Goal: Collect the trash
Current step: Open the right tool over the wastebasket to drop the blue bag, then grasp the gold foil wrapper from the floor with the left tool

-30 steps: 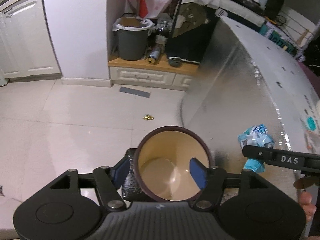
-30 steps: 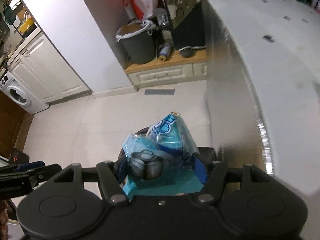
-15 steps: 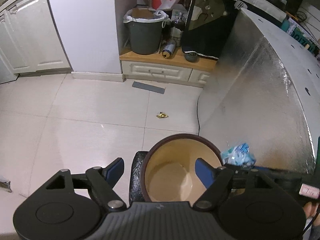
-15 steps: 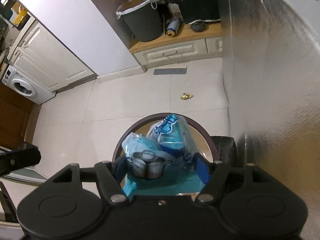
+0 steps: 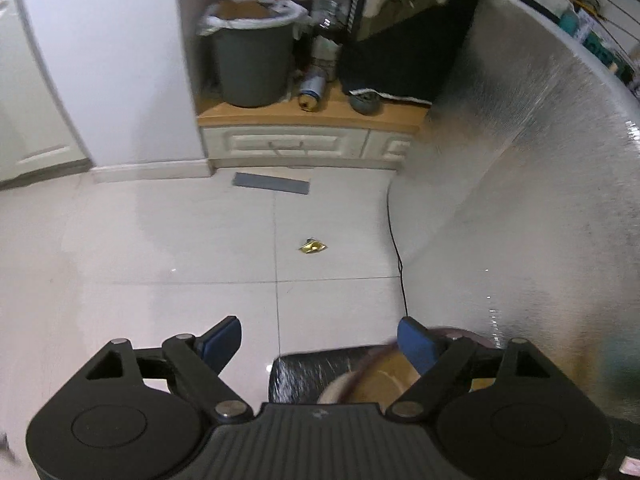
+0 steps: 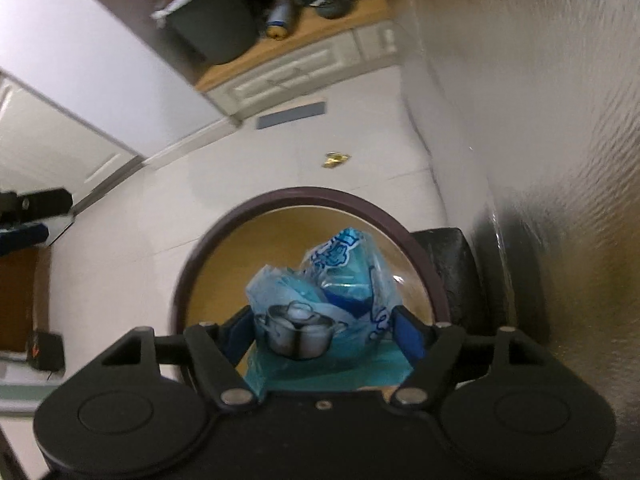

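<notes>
My right gripper is shut on a crumpled blue plastic wrapper with a pot picture on it, held just above the open mouth of a round bin with a dark rim and tan inside. My left gripper is open and empty over the tiled floor; the bin lies low under its right finger, next to a black pedal block. A small gold wrapper lies on the floor ahead; it also shows in the right wrist view.
A silver foil-covered counter side rises on the right. A grey lined trash bucket stands on a low wooden cabinet with a can. A grey mat lies on the floor. White cupboards stand left.
My right gripper has carried the blue wrapper down over the bin's mouth. My left gripper has swung left and away, so the bin slid from between its fingers to the lower right.
</notes>
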Action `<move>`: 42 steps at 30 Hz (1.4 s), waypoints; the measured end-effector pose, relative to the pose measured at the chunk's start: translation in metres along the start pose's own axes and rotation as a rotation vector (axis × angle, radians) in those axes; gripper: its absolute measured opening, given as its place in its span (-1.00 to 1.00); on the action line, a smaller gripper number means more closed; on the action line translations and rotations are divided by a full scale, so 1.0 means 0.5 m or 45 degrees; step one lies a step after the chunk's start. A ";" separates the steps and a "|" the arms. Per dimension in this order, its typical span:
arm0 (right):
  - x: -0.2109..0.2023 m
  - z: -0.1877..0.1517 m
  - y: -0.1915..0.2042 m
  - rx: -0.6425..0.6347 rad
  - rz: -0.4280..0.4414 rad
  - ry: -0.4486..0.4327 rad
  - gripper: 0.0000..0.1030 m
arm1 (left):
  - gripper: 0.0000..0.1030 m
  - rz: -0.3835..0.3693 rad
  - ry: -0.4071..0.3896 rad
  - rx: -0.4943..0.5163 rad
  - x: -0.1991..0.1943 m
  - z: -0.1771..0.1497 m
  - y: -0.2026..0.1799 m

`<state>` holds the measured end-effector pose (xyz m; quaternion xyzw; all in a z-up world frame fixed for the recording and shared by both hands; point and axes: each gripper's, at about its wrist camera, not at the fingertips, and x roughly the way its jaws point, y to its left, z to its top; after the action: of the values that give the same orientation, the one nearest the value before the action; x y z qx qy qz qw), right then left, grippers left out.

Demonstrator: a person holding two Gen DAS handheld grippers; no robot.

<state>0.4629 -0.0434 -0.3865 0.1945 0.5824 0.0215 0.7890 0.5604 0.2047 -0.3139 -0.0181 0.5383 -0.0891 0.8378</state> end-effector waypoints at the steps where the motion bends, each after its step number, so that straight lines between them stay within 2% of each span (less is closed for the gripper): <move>1: 0.012 0.000 0.000 0.020 -0.011 -0.006 0.44 | 0.66 -0.018 0.001 0.029 0.030 0.013 0.014; 4: 0.046 -0.005 0.008 0.039 -0.037 0.001 0.44 | 0.66 -0.066 -0.015 0.120 0.120 0.048 0.052; 8: 0.091 -0.025 0.014 0.003 -0.044 0.035 0.45 | 0.66 -0.129 -0.054 0.167 0.254 0.079 0.096; 11: 0.121 -0.038 0.008 0.005 -0.034 0.048 0.45 | 0.66 -0.187 -0.057 0.183 0.365 0.085 0.113; 16: 0.150 -0.052 0.010 -0.007 -0.012 0.066 0.46 | 0.66 -0.232 -0.081 0.307 0.554 0.089 0.122; 21: 0.170 -0.058 0.013 -0.012 -0.011 0.041 0.71 | 0.72 -0.254 -0.084 0.437 0.714 0.099 0.136; 23: 0.178 -0.063 0.020 -0.035 -0.008 0.036 0.88 | 0.78 -0.243 -0.094 0.496 0.770 0.102 0.139; 28: 0.191 -0.070 0.021 0.050 -0.005 0.011 0.92 | 0.91 -0.277 -0.105 0.629 0.895 0.111 0.141; 32: 0.180 -0.080 0.025 0.109 -0.023 -0.051 0.93 | 0.95 -0.309 -0.145 0.791 0.991 0.106 0.132; 35: 0.158 -0.091 0.023 0.164 0.000 -0.133 0.93 | 0.95 -0.332 -0.117 0.887 1.069 0.098 0.123; 39: 0.127 -0.113 0.018 0.257 0.051 -0.251 0.93 | 0.92 -0.376 -0.122 0.940 1.162 0.088 0.116; 42: 0.116 -0.134 0.033 0.286 0.022 -0.331 0.93 | 0.78 -0.367 -0.122 0.904 1.223 0.094 0.111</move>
<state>0.4226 0.0060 -0.4503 0.2875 0.4723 -0.0622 0.8309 0.8578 0.1530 -0.8508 0.1937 0.4261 -0.3859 0.7950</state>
